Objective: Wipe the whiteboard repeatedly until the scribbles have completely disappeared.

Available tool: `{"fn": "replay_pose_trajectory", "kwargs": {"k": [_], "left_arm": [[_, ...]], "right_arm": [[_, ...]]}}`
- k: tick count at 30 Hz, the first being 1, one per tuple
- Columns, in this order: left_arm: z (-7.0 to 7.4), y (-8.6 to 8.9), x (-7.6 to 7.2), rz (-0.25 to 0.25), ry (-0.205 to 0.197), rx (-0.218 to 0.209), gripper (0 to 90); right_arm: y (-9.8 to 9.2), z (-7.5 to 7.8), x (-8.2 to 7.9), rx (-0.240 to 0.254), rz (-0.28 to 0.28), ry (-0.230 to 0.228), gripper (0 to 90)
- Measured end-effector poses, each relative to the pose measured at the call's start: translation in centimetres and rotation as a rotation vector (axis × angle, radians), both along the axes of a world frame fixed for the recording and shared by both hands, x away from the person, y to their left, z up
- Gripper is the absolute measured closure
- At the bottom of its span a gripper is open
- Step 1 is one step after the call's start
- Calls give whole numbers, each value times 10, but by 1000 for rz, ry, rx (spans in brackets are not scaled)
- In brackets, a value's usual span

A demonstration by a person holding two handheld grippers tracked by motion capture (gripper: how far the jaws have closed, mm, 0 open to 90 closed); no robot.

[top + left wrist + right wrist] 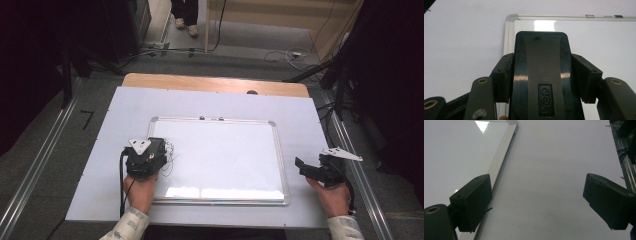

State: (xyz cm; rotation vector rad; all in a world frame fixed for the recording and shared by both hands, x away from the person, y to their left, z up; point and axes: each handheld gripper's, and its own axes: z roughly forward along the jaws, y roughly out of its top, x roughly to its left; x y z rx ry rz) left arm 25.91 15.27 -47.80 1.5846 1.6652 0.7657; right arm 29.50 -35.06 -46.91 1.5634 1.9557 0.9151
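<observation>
A whiteboard with a silver frame lies flat in the middle of the white table cover. My left gripper rests over the board's left edge, shut on a black eraser that carries a raised "deli" mark. In the left gripper view the pads press on both sides of the eraser. A few thin dark marks show on the board just right of that gripper. My right gripper is off the board's right side, above the cover, open. Nothing is between its fingers in the right gripper view.
Two small fittings sit on the board's far frame. The white cover ends at a wooden table edge at the back. Metal rails run along both sides. Cables lie on the floor beyond, where a person's feet stand.
</observation>
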Motion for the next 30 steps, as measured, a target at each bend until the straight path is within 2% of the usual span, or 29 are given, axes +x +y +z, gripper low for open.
{"fn": "replay_pose_trajectory", "kwargs": {"k": [15,30], "left_arm": [[-10,-4,19,-8,28,-9,407],[-16,-19,23,-52,43,7,407]], "right_arm": [[0,0,0,1,1,1,72],[2,0,2,3,8,2,73]]}}
